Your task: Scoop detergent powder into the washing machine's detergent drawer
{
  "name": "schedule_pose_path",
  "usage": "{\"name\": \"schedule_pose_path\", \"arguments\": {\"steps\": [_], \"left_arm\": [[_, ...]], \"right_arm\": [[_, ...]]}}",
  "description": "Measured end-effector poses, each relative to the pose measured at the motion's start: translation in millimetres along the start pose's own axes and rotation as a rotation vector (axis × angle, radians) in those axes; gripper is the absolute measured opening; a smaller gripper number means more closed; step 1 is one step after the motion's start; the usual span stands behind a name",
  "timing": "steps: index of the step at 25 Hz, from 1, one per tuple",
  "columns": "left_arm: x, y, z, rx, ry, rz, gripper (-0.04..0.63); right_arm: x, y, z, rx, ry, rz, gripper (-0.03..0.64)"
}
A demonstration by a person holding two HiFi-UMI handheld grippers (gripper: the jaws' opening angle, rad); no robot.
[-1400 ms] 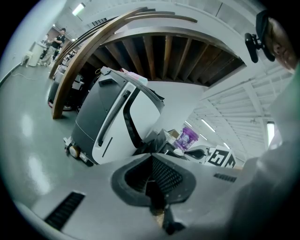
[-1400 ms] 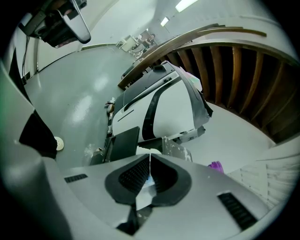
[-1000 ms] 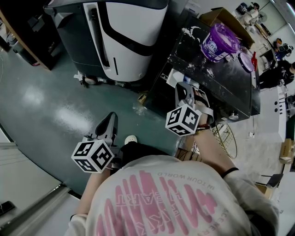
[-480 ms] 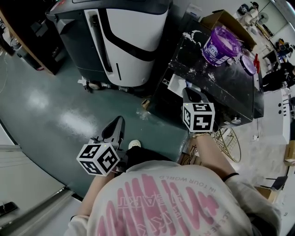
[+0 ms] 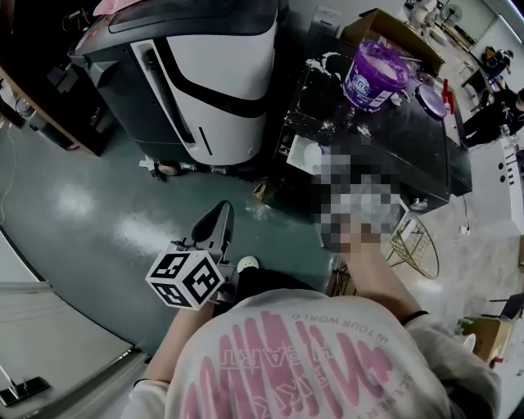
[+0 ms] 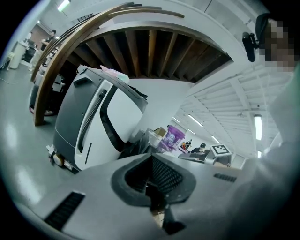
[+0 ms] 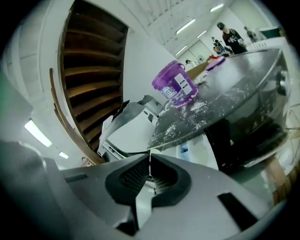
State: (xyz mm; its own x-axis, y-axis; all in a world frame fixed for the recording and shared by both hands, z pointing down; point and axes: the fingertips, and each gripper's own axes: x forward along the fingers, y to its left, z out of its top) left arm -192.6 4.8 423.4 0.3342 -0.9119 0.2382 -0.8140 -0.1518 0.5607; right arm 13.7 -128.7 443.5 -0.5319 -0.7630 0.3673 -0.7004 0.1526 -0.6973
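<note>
Left claw edged rightward; shirt reads "IN YOUR WORLD".

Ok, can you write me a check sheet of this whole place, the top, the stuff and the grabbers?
Surface: black top, dusted with spilled white powder.
Job's things: purple tub upright on it, purple lid beside; white drawer juts out under its front edge.
Clutter: cardboard box behind the tub; wire frame beside the top.
Grippers: left gripper shut, empty, over the green floor; right gripper shut, aimed at the black top.
Cables: what looks like a thin cord on the pale floor, right.
Surroundings: green floor; big white-and-grey machine at left; people far behind.
</note>
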Motion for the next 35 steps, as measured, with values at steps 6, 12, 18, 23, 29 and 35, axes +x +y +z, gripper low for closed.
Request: {"name": "schedule_pose_path", "arguments": {"steps": [6,12,18,23,29,35], "left_arm": [[8.4,-34.0,3.3,0.020,-0.001,-0.067,0.002],[11.0,-66.8,3.8,0.085,-0.043,-0.088,0.002],[7.9,-94.0,-9.7,0.101,-0.029,-0.115,0.002],[0.5,-112.1,-18.5,0.106,-0.032,-0.117,0.002],[-8.9,-128.0,-34.7,0.113,-0.028,-0.113,0.002],[-19.9,-140.5,-46.5,0.118,-0.025,-0.105,0.002]], "right_arm": [[-28.6,21.0,4.9,0.011,-0.078,0.113,0.002],[-57.5,29.1,3.6,-0.161,-0.115,0.134,0.002],[-82.4,22.6,1.6,-0.236,-0.103,0.124,0.002],[-105.8,17.2,0.2,-0.288,-0.098,0.123,0.002],[-127.3,8.7,-4.3,-0.301,-0.091,0.130,0.002],[-147.4,2.6,-10.6,-0.324,-0.084,0.130,0.002]]}}
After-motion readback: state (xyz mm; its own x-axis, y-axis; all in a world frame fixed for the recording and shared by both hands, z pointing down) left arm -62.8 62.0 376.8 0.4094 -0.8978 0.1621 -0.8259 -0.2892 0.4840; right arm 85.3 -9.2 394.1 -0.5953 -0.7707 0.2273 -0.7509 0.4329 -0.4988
